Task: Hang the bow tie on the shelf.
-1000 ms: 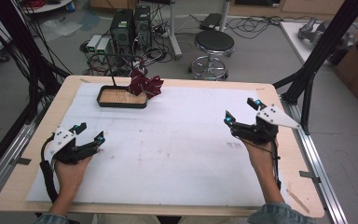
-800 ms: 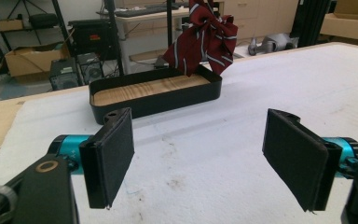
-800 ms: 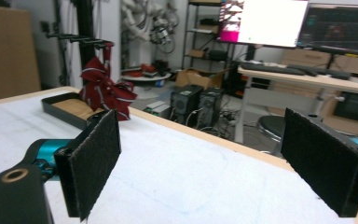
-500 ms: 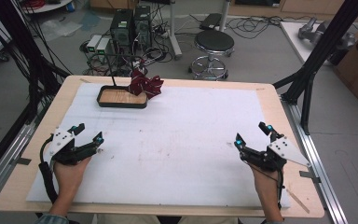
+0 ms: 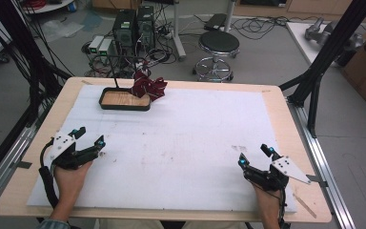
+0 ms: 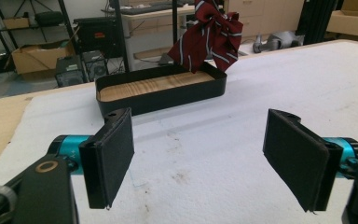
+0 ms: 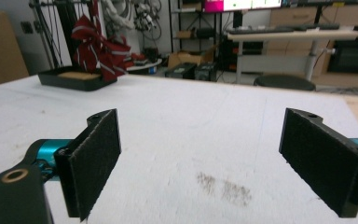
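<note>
The striped red bow (image 5: 148, 87) rests half in, half over the right end of the black tray (image 5: 124, 105) at the far left of the desk (image 5: 276, 102), well apart from both grippers. No grasp has begun; this appears to be a rest or start position. The left gripper (image 5: 91, 144) and right gripper (image 5: 256, 160) sit near the desk's front edge, jaws released and holding nothing. The likely next move is a forward reach toward the tray. Compared with a second ago, the right gripper has drawn back toward the person; the left is unchanged.
</note>
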The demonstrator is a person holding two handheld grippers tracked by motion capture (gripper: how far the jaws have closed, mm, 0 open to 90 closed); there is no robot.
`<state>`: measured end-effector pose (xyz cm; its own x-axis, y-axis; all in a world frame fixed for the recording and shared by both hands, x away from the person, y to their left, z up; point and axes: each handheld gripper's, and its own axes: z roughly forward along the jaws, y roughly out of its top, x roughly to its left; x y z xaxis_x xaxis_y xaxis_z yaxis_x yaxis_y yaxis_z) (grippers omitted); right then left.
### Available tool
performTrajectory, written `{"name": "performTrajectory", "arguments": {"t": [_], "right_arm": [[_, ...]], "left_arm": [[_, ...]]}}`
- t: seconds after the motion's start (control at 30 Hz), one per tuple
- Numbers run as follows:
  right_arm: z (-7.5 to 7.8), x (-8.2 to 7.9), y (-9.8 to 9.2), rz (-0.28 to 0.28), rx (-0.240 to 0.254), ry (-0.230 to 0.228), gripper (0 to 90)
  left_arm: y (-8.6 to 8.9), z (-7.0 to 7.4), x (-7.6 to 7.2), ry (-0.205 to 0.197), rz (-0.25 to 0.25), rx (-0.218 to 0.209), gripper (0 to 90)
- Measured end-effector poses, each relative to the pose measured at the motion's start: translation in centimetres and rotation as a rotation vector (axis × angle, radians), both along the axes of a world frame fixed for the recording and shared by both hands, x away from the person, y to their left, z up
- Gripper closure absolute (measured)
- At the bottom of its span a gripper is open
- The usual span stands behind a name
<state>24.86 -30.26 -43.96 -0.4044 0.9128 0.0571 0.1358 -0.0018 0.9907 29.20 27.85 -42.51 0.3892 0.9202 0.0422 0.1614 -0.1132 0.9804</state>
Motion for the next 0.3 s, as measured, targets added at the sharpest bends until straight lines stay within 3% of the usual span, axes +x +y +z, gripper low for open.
{"name": "performTrajectory", "arguments": {"t": [0.3], "right_arm": [[-0.32, 0.02, 0.46, 0.015, -0.009, 0.016, 11.7]], "left_arm": [[-0.04, -0.06, -0.01, 0.002, 0.0, 0.003, 24.6]]}}
